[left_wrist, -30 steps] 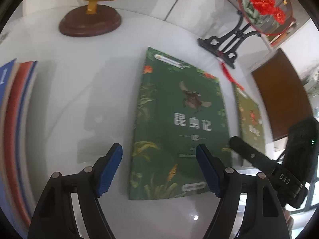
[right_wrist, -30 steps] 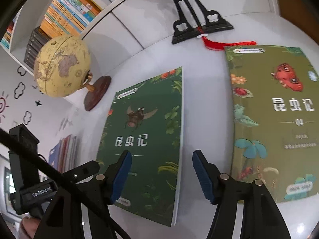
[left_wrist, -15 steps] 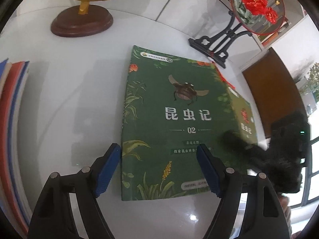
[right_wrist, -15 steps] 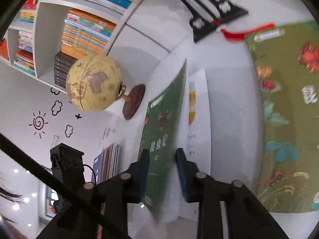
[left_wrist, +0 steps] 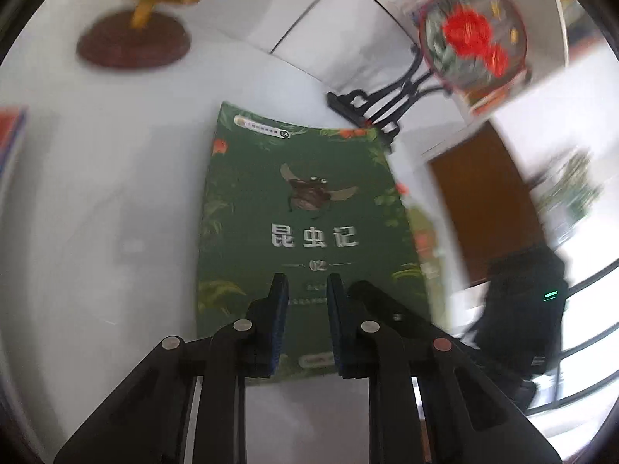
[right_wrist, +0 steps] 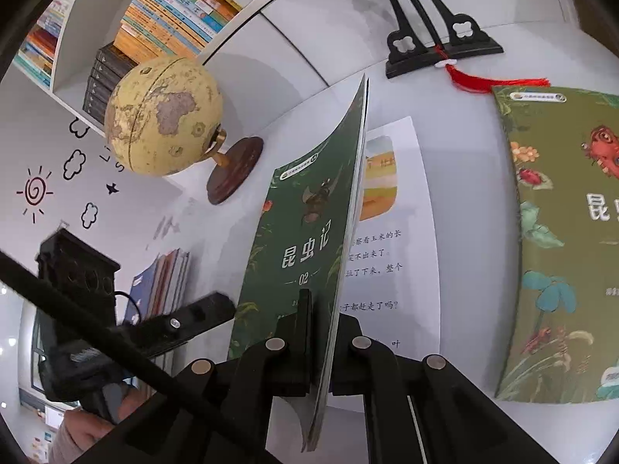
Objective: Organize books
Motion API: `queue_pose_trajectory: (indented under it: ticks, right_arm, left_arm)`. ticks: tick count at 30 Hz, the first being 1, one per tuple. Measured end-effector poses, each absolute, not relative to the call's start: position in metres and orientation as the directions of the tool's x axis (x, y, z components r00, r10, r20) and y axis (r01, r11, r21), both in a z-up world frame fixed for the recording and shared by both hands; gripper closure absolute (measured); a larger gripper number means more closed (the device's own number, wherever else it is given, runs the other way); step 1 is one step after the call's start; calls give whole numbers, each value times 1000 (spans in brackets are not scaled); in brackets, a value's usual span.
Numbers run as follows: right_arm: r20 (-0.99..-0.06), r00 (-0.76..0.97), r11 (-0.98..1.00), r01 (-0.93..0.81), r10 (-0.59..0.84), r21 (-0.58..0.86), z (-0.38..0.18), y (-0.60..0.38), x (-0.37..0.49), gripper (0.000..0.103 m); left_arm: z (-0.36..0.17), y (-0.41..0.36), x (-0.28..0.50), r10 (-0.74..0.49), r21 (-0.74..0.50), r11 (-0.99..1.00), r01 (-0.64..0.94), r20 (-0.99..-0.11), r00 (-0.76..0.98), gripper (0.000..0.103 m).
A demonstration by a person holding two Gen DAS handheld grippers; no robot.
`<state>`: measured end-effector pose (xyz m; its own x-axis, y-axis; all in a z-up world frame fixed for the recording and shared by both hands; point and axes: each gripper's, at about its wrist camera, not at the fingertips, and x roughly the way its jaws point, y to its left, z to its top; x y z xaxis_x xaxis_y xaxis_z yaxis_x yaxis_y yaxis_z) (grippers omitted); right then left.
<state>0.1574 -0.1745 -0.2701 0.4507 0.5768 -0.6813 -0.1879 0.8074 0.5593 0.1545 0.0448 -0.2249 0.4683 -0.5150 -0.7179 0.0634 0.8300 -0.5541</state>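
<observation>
Two loose books on the white table [right_wrist: 456,178]. Dark green book [right_wrist: 309,239]: its cover and front pages are pinched tight in the right gripper [right_wrist: 323,332], lifted on edge, one open page flat just right of the jaws. Olive book [right_wrist: 561,255] flat, well right. Left gripper [left_wrist: 307,309] closing, narrow gap, over the green cover; grip cannot be told. One globe [right_wrist: 162,116], one stack of books [right_wrist: 162,282] left.
</observation>
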Motion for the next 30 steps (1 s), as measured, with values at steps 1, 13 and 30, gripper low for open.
queue_pose_trajectory:
  ticks: [1, 13, 30]
  right_arm:
    - [-681, 453, 808, -185, 576, 560, -271, -173, 157, 98]
    - [-581, 479, 727, -204, 658, 655, -245, -177, 151, 100]
    - [-414, 470, 572, -266, 780, 776, -194, -161, 141, 100]
  left_arm:
    - [-226, 42, 154, -479, -519, 854, 46, -746, 462, 86]
    - [-241, 81, 152, -421, -506, 855, -115, -806, 415, 69]
    - [-249, 113, 138, -679, -797, 586, -145, -581, 448, 68]
